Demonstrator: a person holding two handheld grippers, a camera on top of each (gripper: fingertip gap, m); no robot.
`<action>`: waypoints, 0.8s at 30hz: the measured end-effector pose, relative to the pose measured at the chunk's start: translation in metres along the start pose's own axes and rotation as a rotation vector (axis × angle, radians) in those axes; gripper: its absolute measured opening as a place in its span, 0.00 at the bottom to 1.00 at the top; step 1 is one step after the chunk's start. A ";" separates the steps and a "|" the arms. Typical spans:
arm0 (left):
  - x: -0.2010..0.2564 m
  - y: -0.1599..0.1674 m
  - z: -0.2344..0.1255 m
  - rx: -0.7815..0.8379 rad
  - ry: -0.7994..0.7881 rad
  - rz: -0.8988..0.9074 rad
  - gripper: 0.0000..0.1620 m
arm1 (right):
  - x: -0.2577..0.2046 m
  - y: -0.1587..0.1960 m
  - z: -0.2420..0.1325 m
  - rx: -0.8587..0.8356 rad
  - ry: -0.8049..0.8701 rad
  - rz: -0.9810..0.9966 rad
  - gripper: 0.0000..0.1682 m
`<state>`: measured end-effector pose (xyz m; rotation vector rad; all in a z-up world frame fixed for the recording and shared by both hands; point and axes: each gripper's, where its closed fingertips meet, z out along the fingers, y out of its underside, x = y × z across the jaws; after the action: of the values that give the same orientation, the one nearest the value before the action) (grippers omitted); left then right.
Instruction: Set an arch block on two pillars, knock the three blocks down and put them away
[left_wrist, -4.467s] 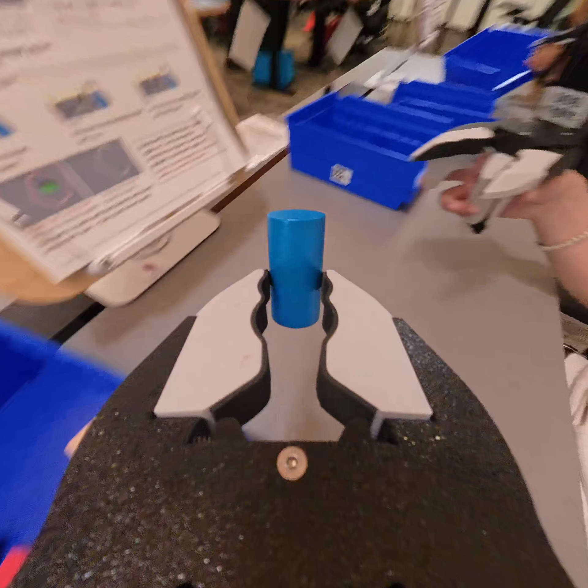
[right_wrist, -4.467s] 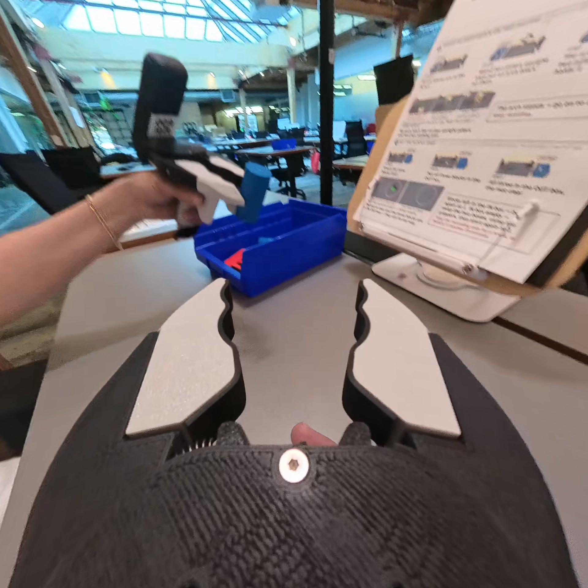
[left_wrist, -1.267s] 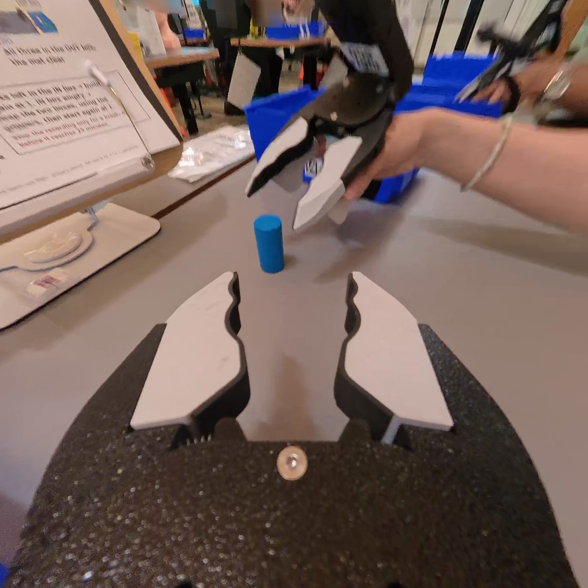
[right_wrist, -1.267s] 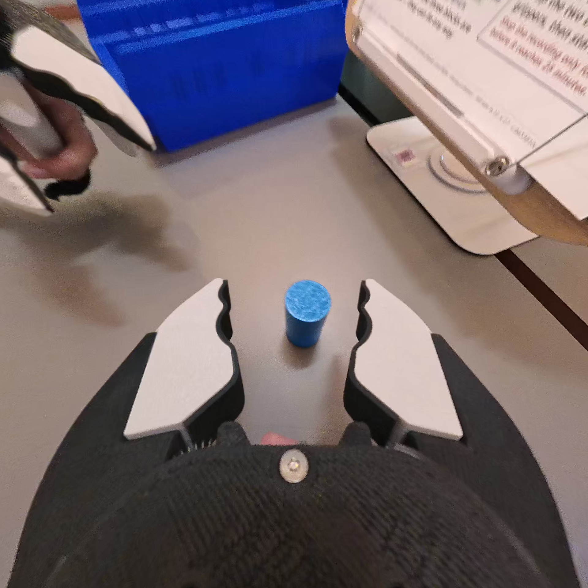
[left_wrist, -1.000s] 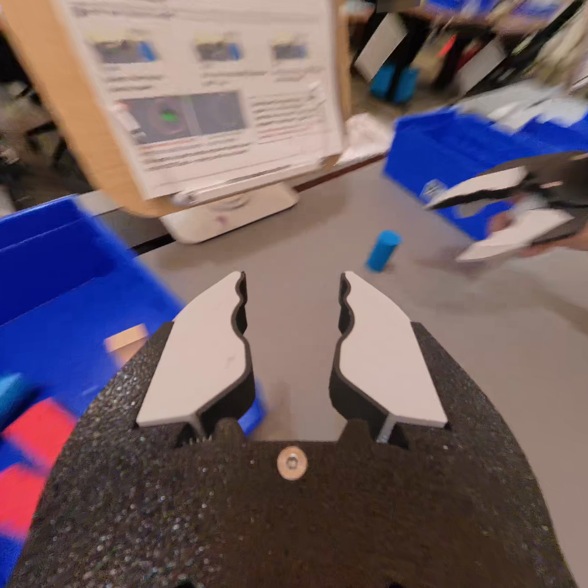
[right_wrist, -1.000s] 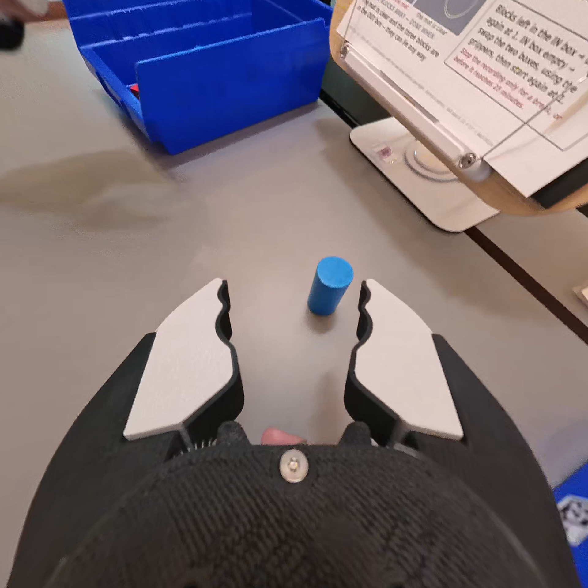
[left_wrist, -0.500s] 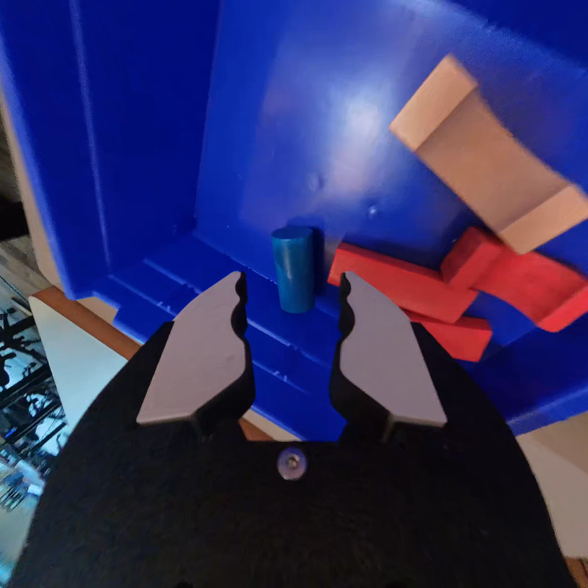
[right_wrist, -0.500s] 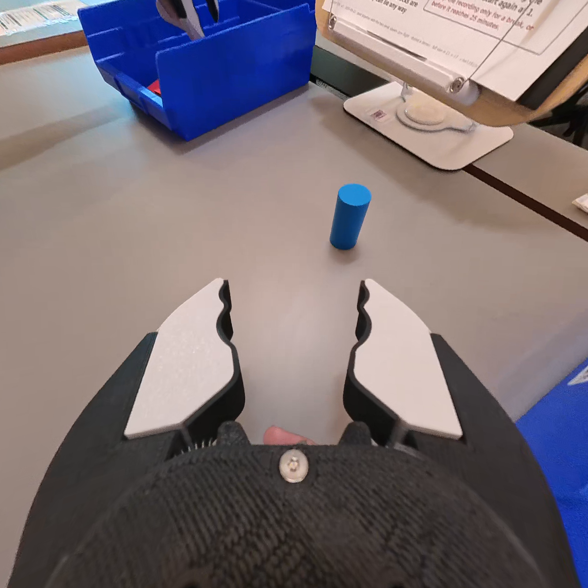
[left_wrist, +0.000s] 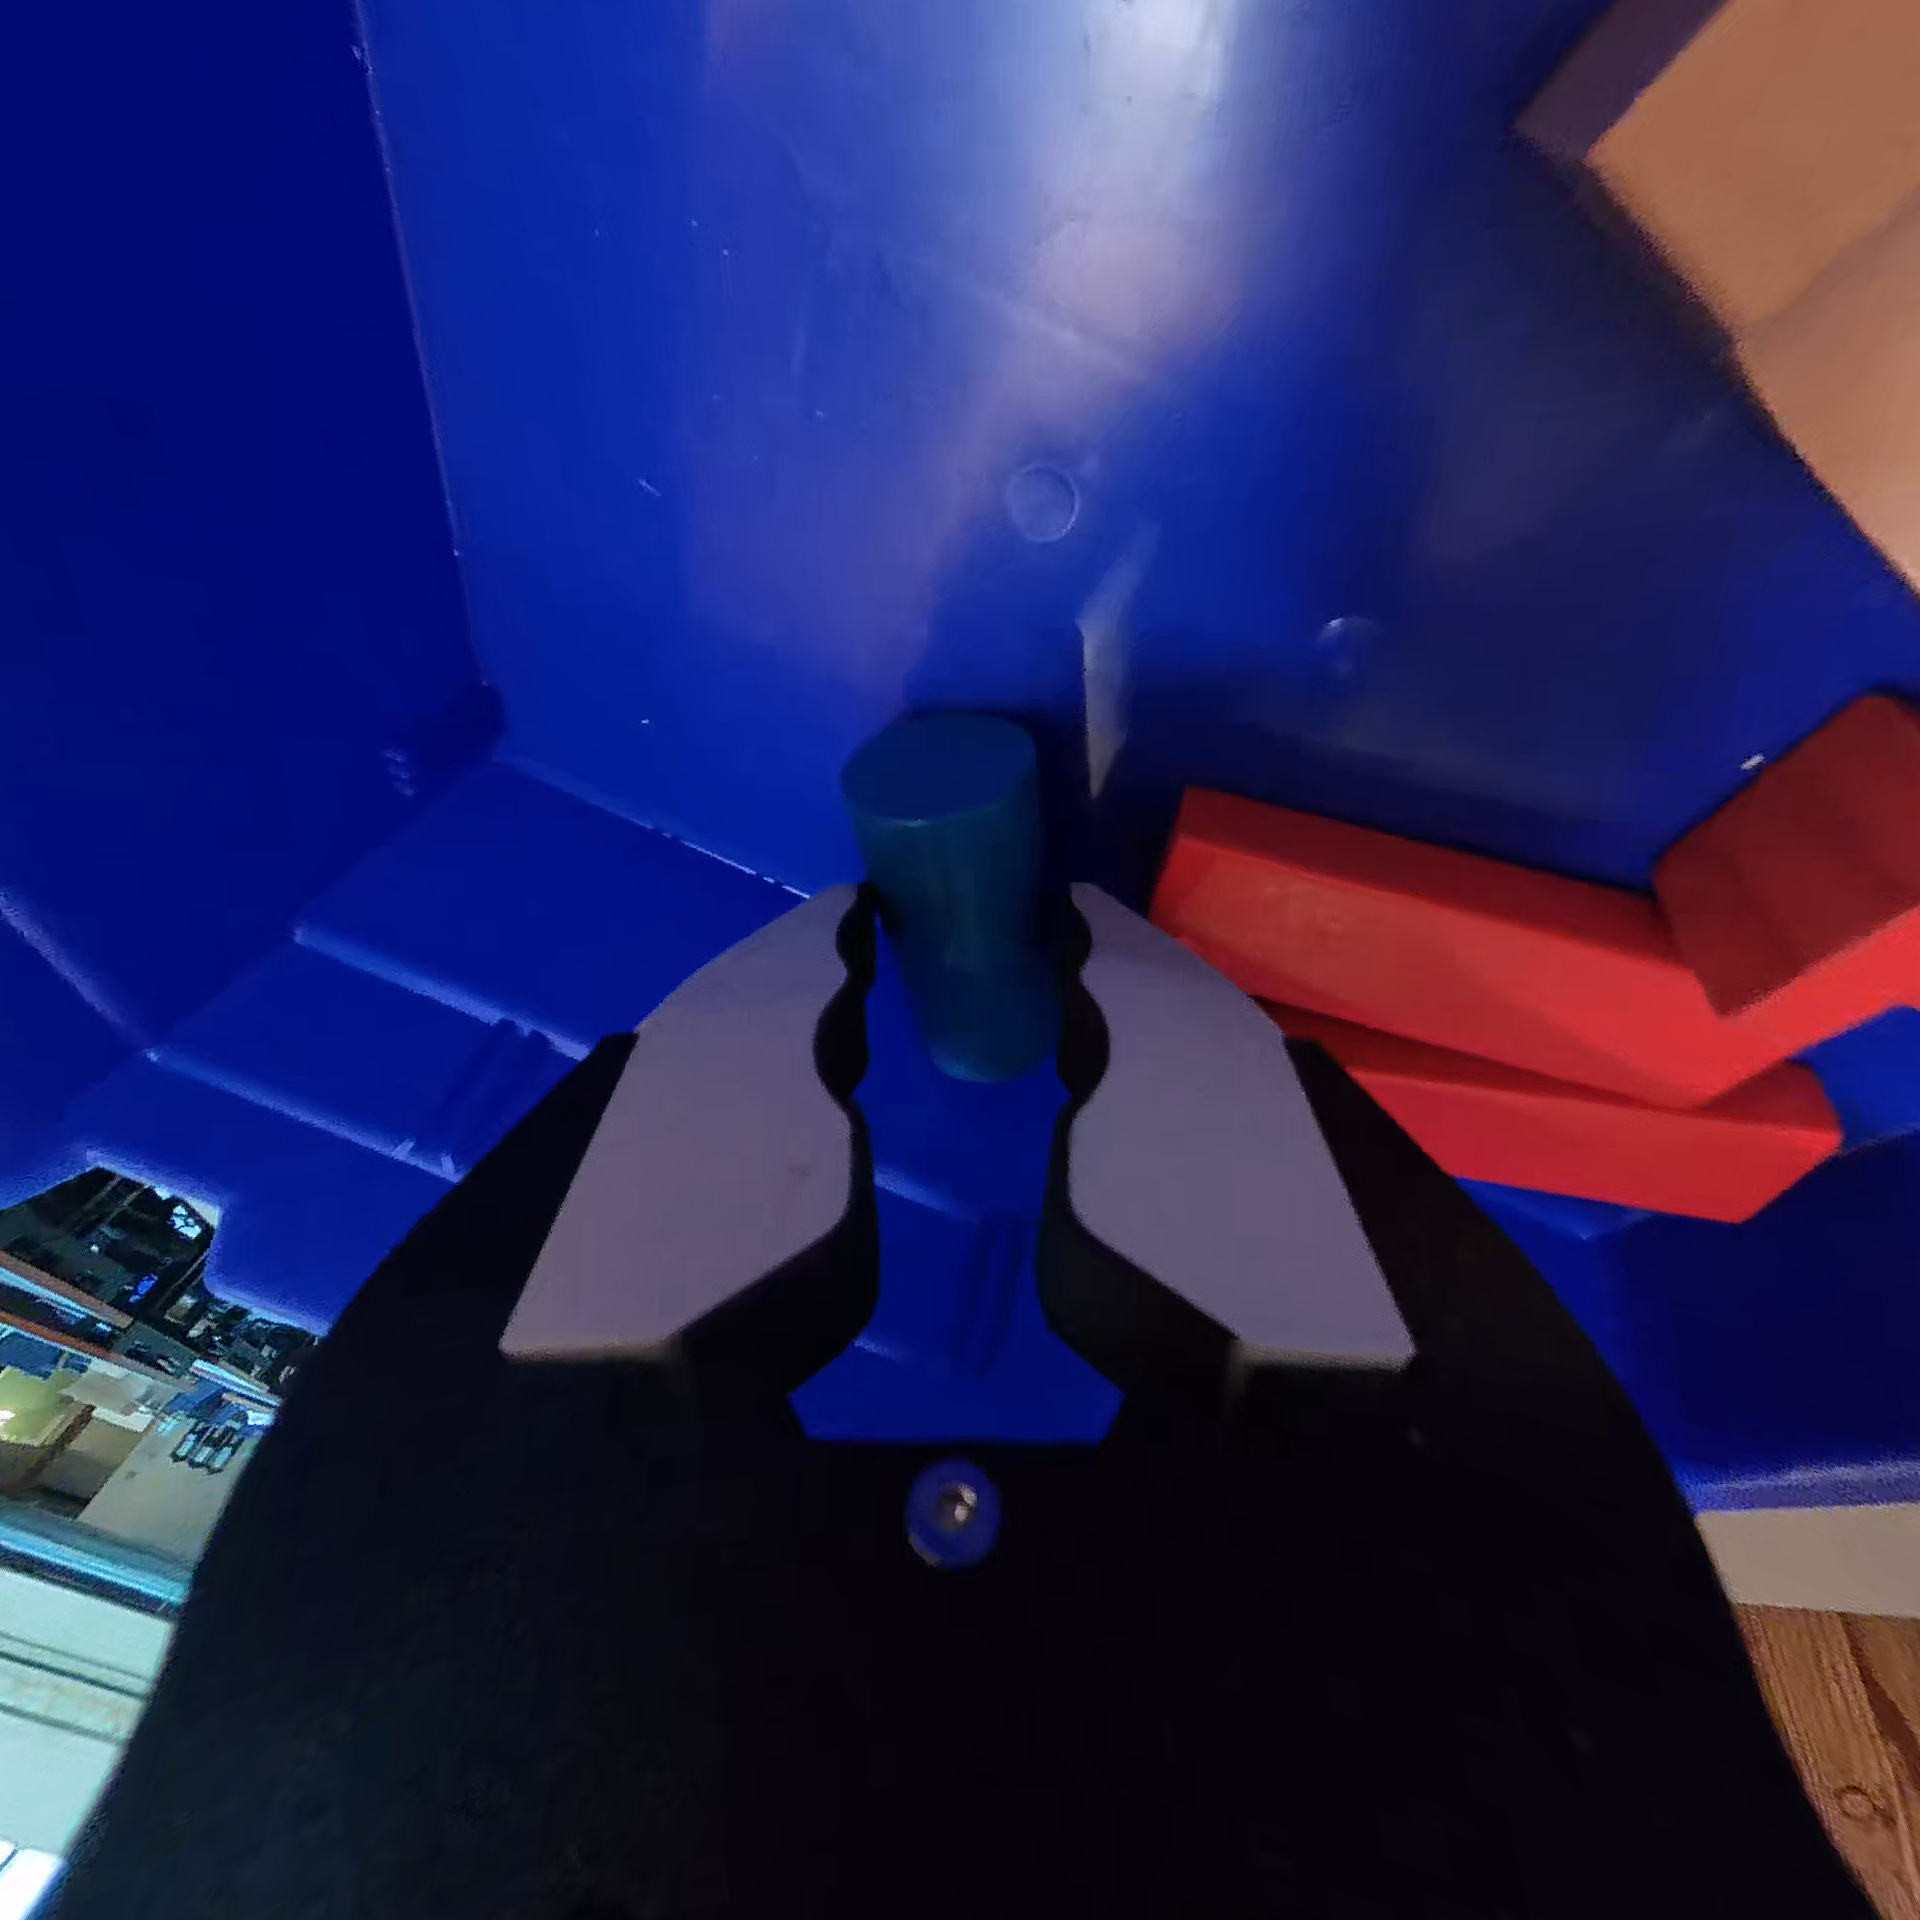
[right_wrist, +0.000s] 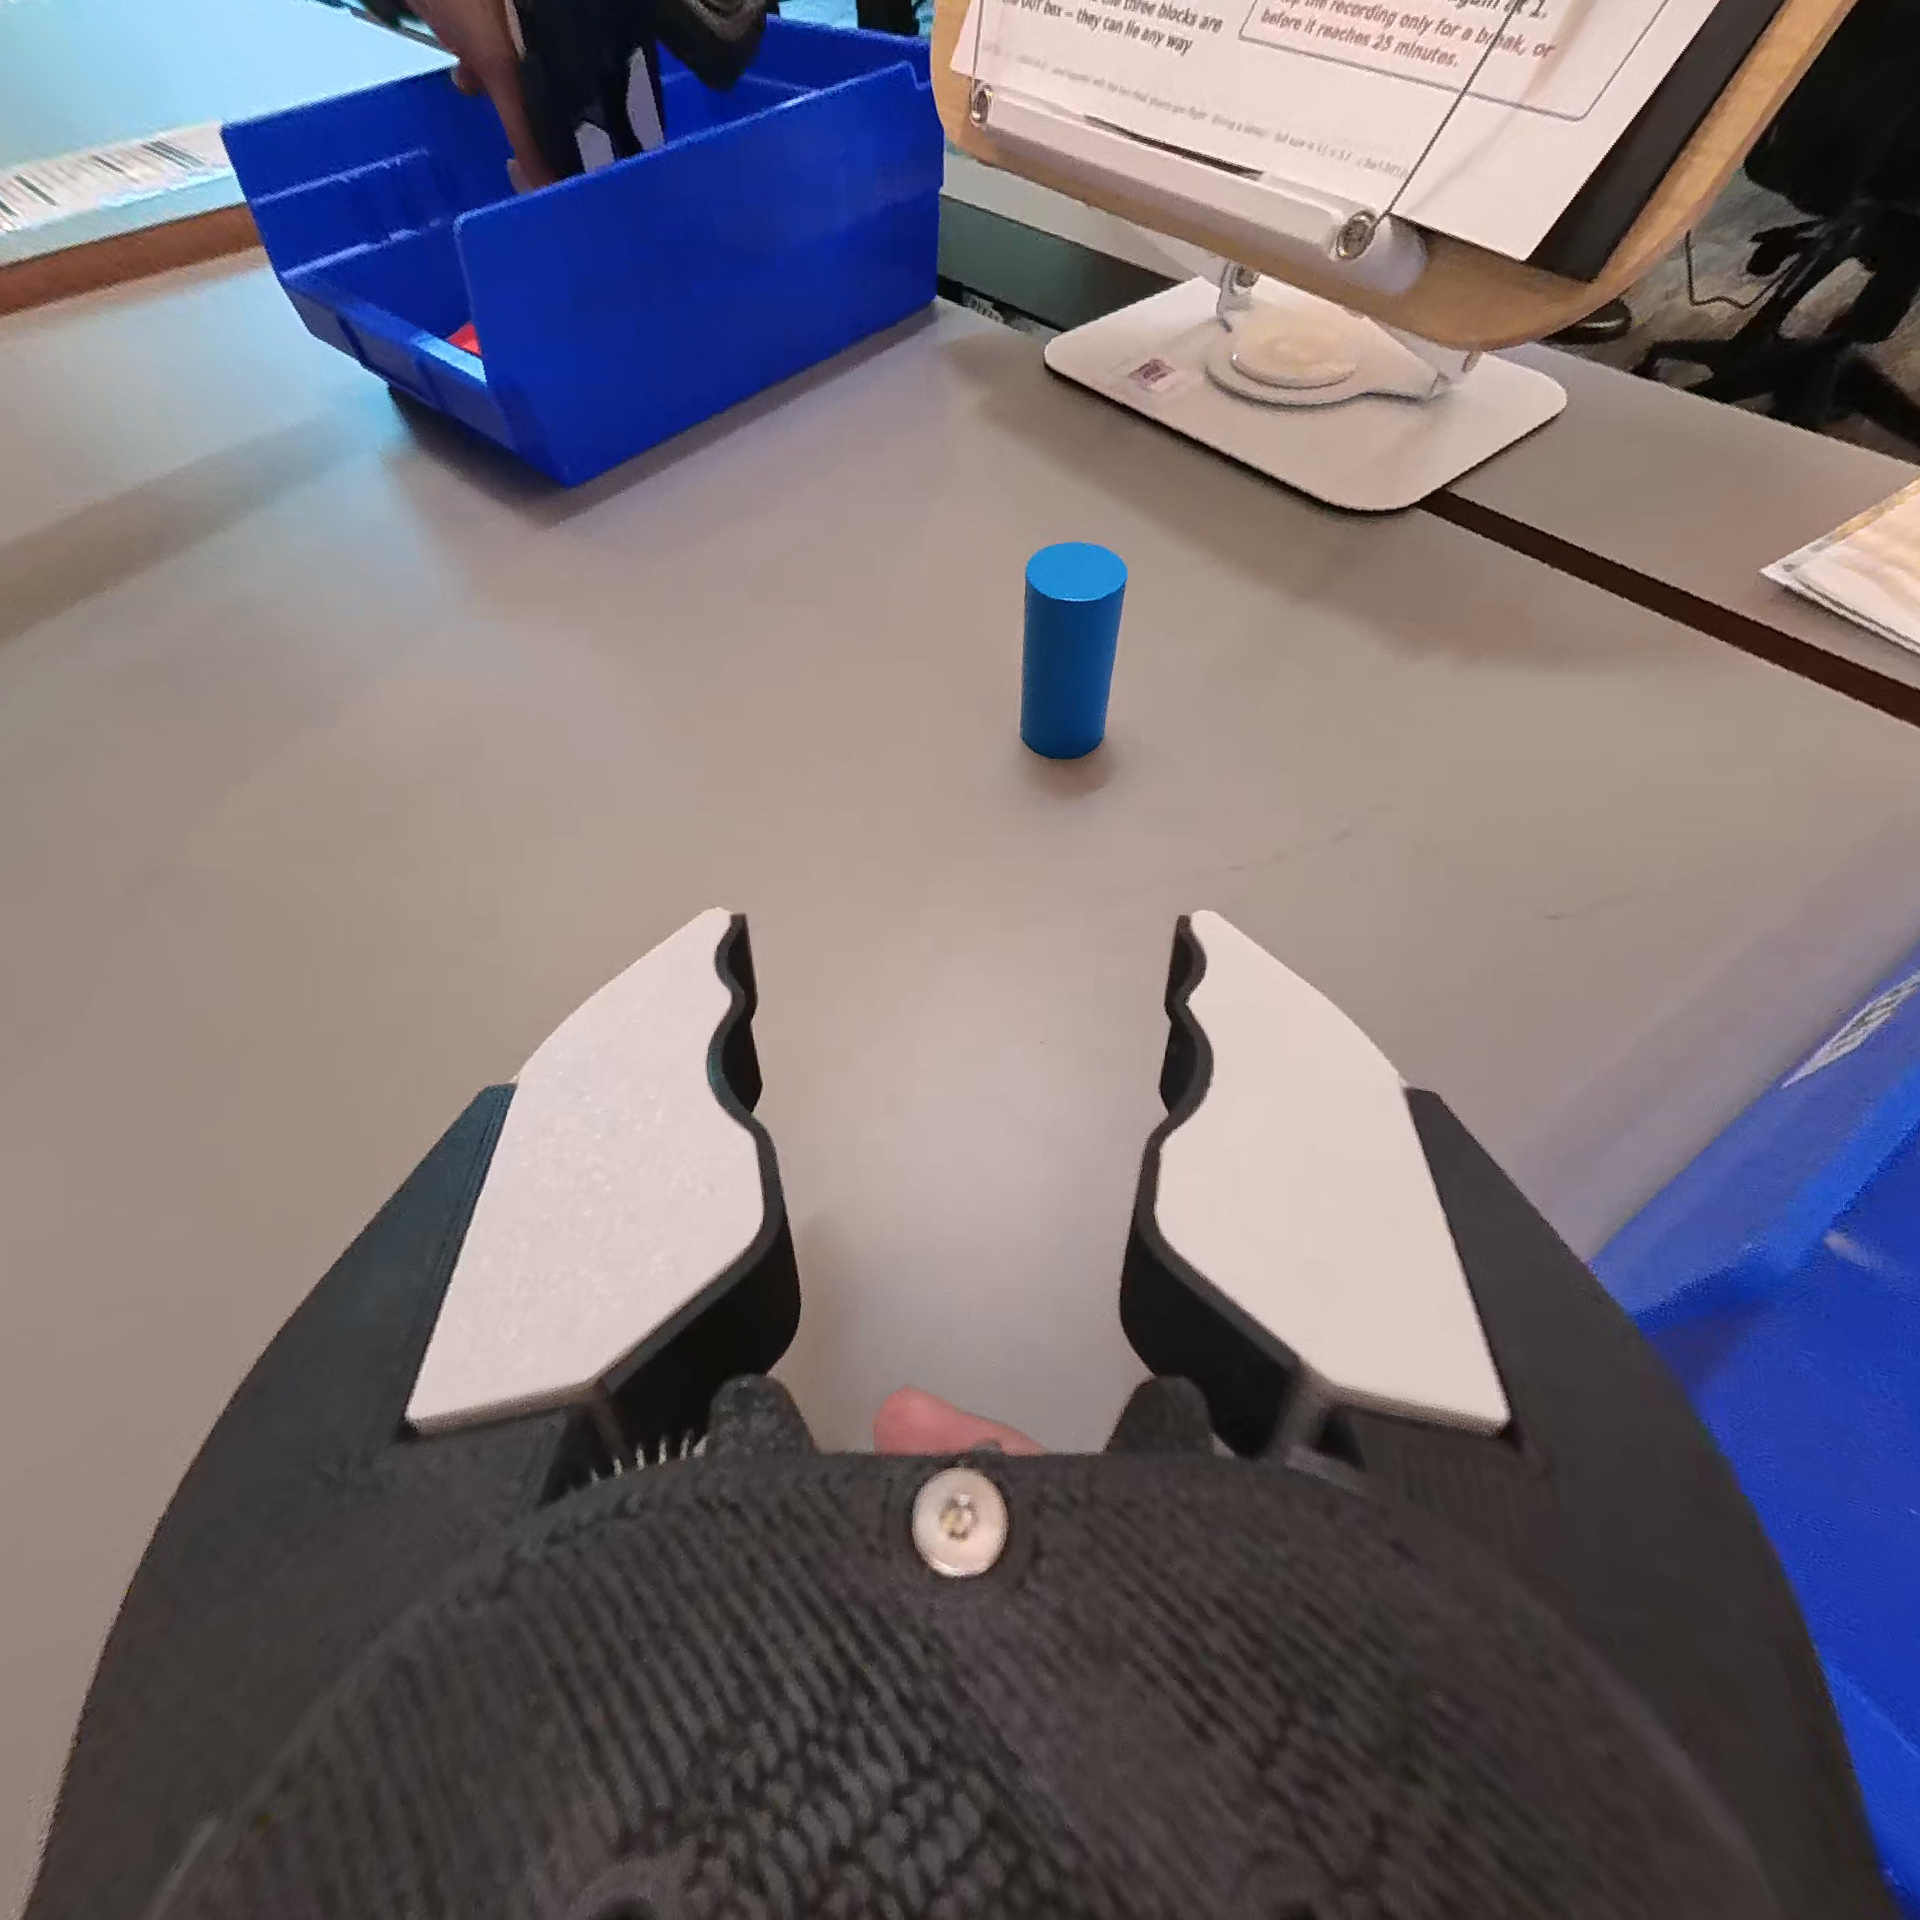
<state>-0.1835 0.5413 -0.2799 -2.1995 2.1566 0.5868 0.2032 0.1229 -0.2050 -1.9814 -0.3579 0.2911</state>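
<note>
In the left wrist view my left gripper (left_wrist: 966, 914) is inside a blue bin (left_wrist: 623, 416). Its fingers are closed against the sides of a dark blue cylinder (left_wrist: 951, 873) that stands on the bin floor near a corner. In the right wrist view my right gripper (right_wrist: 956, 987) is open and empty, low over the grey table (right_wrist: 416, 727). A second blue cylinder (right_wrist: 1073, 665) stands upright on the table a short way ahead of it, slightly to the right. The left gripper (right_wrist: 582, 94) shows far off, reaching into the blue bin (right_wrist: 675, 281).
Red blocks (left_wrist: 1403, 935) lie stacked just right of the held cylinder, and a tan block (left_wrist: 1766, 260) lies beyond them. A paper stand on a white base (right_wrist: 1299, 374) is at the table's far right. Another blue bin (right_wrist: 1787, 1247) is at the right edge.
My left gripper moved from the table into the bin, came up to the dark blue cylinder and closed on it. My right gripper drew back from the table's cylinder and stayed open.
</note>
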 end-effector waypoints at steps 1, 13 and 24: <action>0.000 0.000 0.000 0.004 -0.001 -0.004 0.20 | 0.000 -0.001 -0.001 0.005 -0.003 0.003 0.46; -0.003 -0.048 -0.104 0.570 -0.165 -0.145 0.20 | -0.001 -0.008 -0.001 0.021 0.021 0.001 0.45; 0.119 -0.139 -0.288 1.395 0.152 -0.193 0.19 | -0.042 -0.057 0.039 0.127 0.019 -0.092 0.43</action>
<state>0.0231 0.3590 -0.0792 -1.5160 1.4540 -0.8717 0.1431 0.1625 -0.1678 -1.8362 -0.4074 0.2304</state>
